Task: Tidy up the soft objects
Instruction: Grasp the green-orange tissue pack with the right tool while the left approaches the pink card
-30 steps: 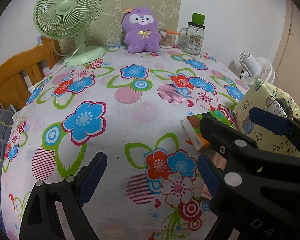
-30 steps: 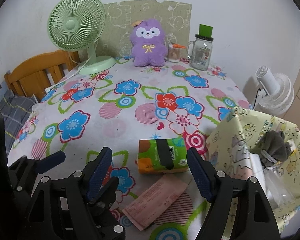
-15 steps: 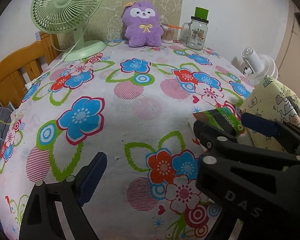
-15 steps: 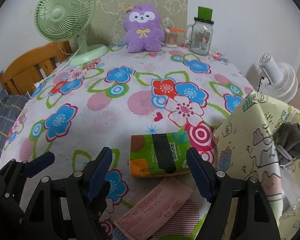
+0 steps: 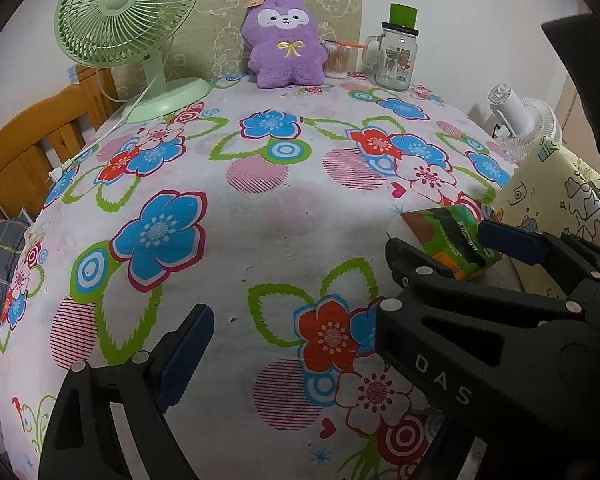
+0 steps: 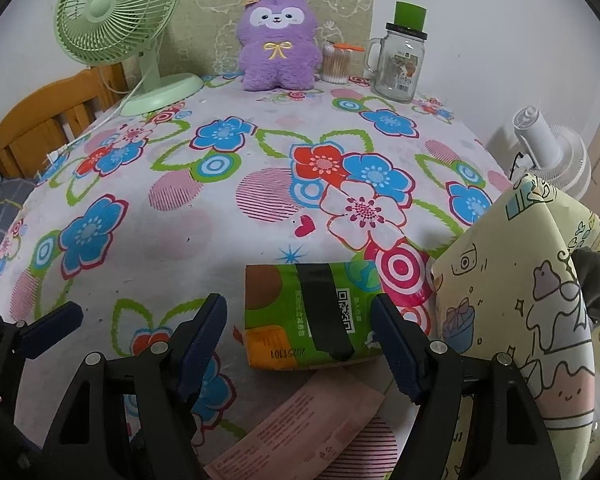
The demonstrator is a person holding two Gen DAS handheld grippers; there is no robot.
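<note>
A green tissue pack (image 6: pixel 312 312) with a black strip lies near the table's front right. My right gripper (image 6: pixel 300 340) stands open, lowered around the pack with a pad at each side. Neither pad presses on it. The left wrist view shows the same right gripper (image 5: pixel 456 248) astride the pack (image 5: pixel 448 236). My left gripper (image 5: pixel 300 354) hangs open over bare cloth to the pack's left, its right finger hidden behind the right gripper. A purple plush (image 6: pixel 276 40) sits upright at the far edge. The yellow cartoon-print bag (image 6: pixel 520 300) at the right holds a grey soft thing (image 6: pixel 596 288).
A pink paper slip (image 6: pixel 300 424) lies just in front of the pack. At the back stand a green fan (image 5: pixel 128 28), a cotton swab tub (image 6: pixel 334 62) and a glass jar mug (image 5: pixel 396 56). A white fan (image 6: pixel 548 152) and a wooden chair (image 5: pixel 28 148) flank the table.
My right gripper has sunk and come forward until the tissue pack lies between its jaws. The left gripper has hardly moved.
</note>
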